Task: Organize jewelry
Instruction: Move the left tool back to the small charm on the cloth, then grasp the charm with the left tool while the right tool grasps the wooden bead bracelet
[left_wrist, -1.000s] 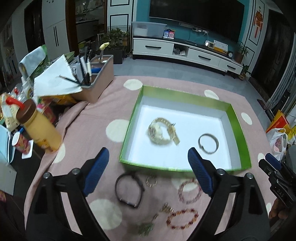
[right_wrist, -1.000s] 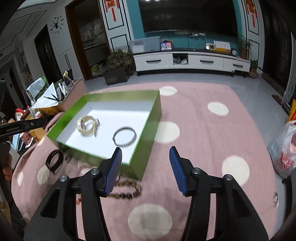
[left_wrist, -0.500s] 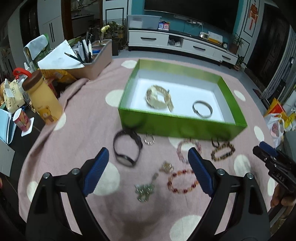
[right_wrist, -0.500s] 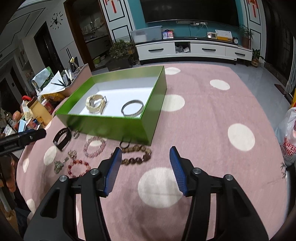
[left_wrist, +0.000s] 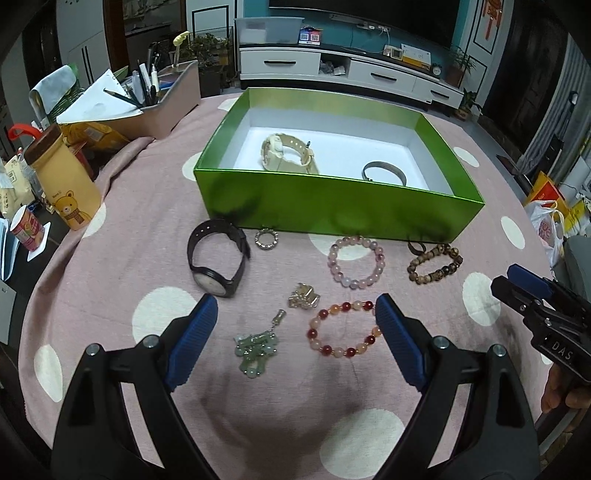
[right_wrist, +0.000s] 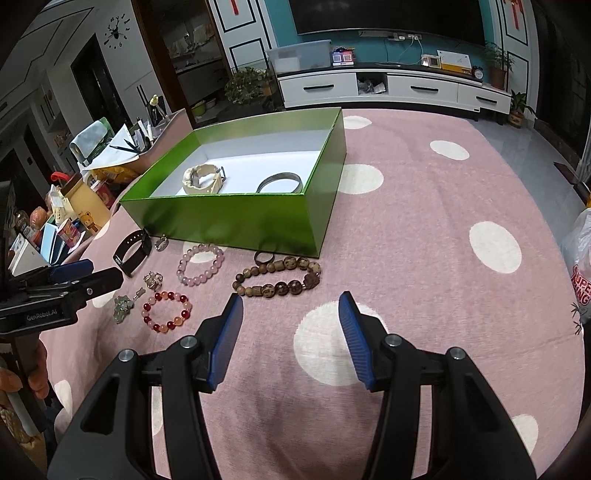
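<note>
Green box (left_wrist: 332, 206) mid-table holds cream watch (left_wrist: 286, 153), bangle (left_wrist: 384, 172). Loose pieces lie along its near wall. Left gripper (left_wrist: 295, 317) and right gripper (right_wrist: 290, 315) both released, empty. Next likely: pinch red bead bracelet (left_wrist: 343, 328).

A white low cabinet (right_wrist: 391, 88) with dark drawer handles runs along a teal wall (right_wrist: 280, 22) — a large dark screen (right_wrist: 388, 16) hangs above it. Grey floor (right_wrist: 532, 147) — potted plants (right_wrist: 245, 81) nearby.
</note>
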